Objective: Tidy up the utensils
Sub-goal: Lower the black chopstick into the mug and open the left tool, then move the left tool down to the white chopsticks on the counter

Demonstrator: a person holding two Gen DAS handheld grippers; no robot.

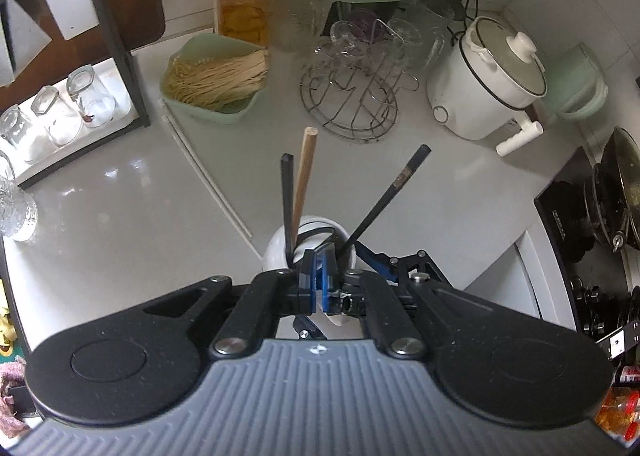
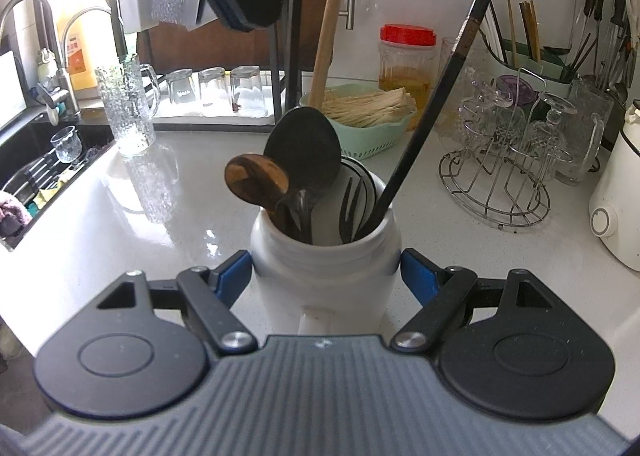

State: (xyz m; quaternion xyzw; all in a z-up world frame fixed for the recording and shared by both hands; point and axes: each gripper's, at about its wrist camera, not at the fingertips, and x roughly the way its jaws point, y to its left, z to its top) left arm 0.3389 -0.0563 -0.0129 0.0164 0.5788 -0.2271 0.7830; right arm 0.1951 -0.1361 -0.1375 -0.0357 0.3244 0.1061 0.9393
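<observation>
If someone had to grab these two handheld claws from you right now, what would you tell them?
Right gripper: fingers clamp the white jar, steadying it on the counter.
Left gripper: shut, empty as far as I can see, poised above the jar's mouth.
In the jar: wooden spoon, black spoon, black fork, some long handles.
Left: two white sticks lie on the counter; they may need putting away.
</observation>
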